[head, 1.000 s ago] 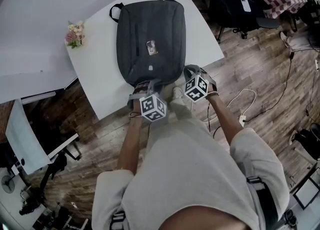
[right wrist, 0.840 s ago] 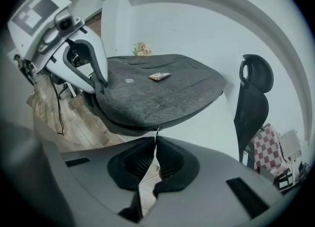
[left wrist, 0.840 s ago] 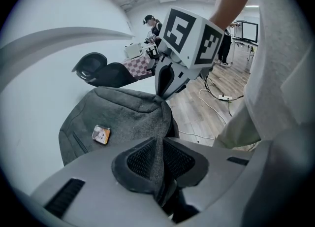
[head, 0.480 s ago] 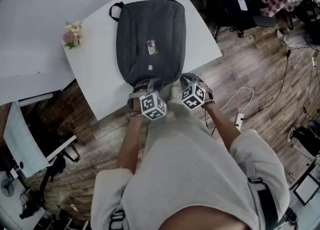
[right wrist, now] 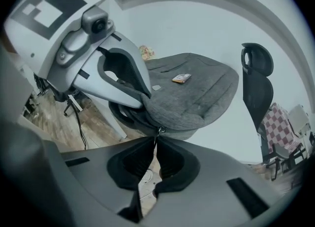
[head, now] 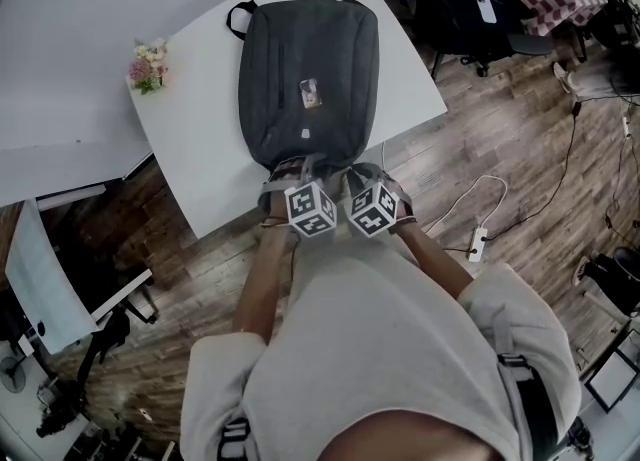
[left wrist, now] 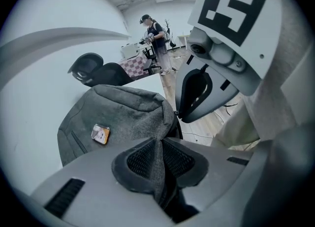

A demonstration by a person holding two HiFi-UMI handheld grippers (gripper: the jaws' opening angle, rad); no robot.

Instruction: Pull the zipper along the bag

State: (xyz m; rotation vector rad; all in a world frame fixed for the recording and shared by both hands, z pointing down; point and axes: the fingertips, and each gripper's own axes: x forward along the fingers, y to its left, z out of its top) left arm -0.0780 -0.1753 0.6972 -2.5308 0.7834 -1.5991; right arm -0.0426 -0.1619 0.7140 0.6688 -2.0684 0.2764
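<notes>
A dark grey backpack (head: 310, 69) lies flat on the white table (head: 200, 139), its near end at the table's edge. My left gripper (head: 294, 173) is shut on a fold of the bag's grey fabric (left wrist: 158, 154) at that near end. My right gripper (head: 356, 175) is close beside it, shut on the small metal zipper pull (right wrist: 158, 131), which sits at its very tips; its jaws have just been opening slightly. In the right gripper view the left gripper (right wrist: 146, 101) bites the bag's edge (right wrist: 197, 98) just above the pull.
A small bunch of flowers (head: 150, 64) stands at the table's left edge. Black office chairs (head: 470, 9) are beyond the table's right corner. A white cable and power strip (head: 478, 242) lie on the wooden floor. A person (left wrist: 155, 31) stands far off.
The right gripper has slid left along the bag's near end and now sits right next to the left gripper. The left gripper has kept its place on the fabric.
</notes>
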